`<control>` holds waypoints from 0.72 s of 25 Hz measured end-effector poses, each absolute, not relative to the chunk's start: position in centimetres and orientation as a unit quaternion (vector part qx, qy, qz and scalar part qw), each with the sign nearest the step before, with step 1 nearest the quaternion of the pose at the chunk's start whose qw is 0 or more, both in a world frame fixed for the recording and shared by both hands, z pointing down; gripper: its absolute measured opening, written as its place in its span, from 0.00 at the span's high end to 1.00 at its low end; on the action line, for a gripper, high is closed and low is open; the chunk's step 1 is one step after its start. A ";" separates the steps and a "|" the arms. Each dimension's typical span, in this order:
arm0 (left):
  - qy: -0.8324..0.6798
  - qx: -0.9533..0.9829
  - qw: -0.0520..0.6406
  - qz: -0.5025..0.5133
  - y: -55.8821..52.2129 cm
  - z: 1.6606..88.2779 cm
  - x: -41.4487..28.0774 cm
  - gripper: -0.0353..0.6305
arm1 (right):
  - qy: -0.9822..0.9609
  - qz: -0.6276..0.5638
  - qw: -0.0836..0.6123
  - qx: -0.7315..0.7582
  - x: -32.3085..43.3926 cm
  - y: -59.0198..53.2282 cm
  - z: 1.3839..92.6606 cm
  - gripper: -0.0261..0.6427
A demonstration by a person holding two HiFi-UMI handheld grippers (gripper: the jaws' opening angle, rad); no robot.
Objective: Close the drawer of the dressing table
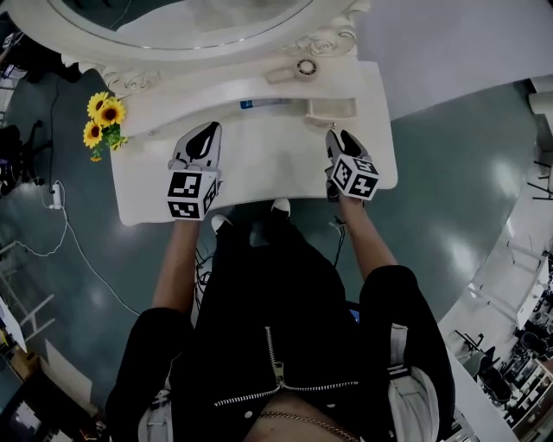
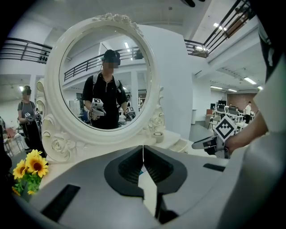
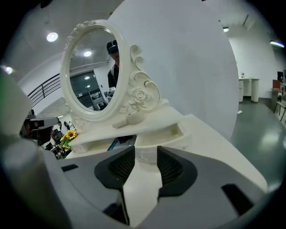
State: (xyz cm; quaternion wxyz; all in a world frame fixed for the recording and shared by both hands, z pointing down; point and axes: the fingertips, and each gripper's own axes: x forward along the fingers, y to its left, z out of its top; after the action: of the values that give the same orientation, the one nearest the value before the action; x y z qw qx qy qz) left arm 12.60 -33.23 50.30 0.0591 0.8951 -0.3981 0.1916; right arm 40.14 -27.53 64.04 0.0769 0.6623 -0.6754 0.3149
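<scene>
The white dressing table (image 1: pixel 259 164) stands under a round mirror (image 1: pixel 173 22). Its small drawer (image 1: pixel 331 109) sticks out open at the right of the raised shelf, and it also shows in the right gripper view (image 3: pixel 165 133). My right gripper (image 1: pixel 339 136) hovers over the tabletop just in front of that drawer. Its jaws stand open and nothing is between them (image 3: pixel 145 154). My left gripper (image 1: pixel 207 131) is over the left part of the tabletop, apart from the drawer, and points at the mirror. Its jaws are shut and hold nothing (image 2: pixel 143 150).
Sunflowers (image 1: pixel 102 116) stand at the table's left end. A small round thing (image 1: pixel 305 67) lies on the shelf above the drawer, and a blue flat item (image 1: pixel 259 104) lies under the shelf. Cables (image 1: pixel 60 216) run over the floor at the left. The person's legs are against the table's front edge.
</scene>
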 end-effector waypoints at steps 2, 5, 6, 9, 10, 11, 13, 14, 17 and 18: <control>-0.403 0.892 0.063 0.196 -33.3 50.6 12.4 0.91 | -0.665 0.343 0.064 0.660 40.6 -27.7 65.5 0.75; -0.412 0.887 0.069 0.199 -33.4 51.0 11.9 0.91 | -0.640 0.388 0.034 0.662 41.5 -28.1 67.4 0.73; -0.414 0.885 0.071 0.201 -33.3 51.2 11.7 0.91 | -0.631 0.404 0.020 0.662 41.7 -28.2 67.9 0.73; -0.421 0.880 0.076 0.205 -33.0 51.5 11.2 0.91 | -0.616 0.446 -0.037 0.648 42.0 -28.6 69.2 0.73; -0.424 0.879 0.078 0.206 -32.9 51.6 11.1 0.91 | -0.614 0.461 -0.060 0.638 42.0 -28.8 69.5 0.72; -0.426 0.877 0.080 0.207 -32.8 51.8 10.9 0.91 | -0.610 0.475 -0.084 0.629 42.0 -29.0 69.8 0.70; -0.431 0.874 0.082 0.210 -32.7 51.9 10.5 0.91 | -0.600 0.496 -0.128 0.614 42.1 -29.2 70.3 0.69; -0.433 0.872 0.082 0.212 -32.8 52.0 10.3 0.91 | -0.595 0.502 -0.145 0.610 42.2 -29.3 70.5 0.68; -0.440 0.868 0.083 0.216 -32.9 52.0 9.6 0.91 | -0.584 0.513 -0.177 0.604 42.6 -29.7 71.0 0.71; -0.442 0.867 0.083 0.216 -32.9 52.0 9.4 0.91 | -0.582 0.516 -0.184 0.601 42.7 -29.8 71.0 0.72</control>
State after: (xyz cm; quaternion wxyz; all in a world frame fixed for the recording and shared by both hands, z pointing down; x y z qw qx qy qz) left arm 9.41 -32.88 51.99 0.0834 0.8666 -0.4420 0.2162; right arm 42.66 -29.85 71.04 -0.1837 0.6010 -0.5821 0.5160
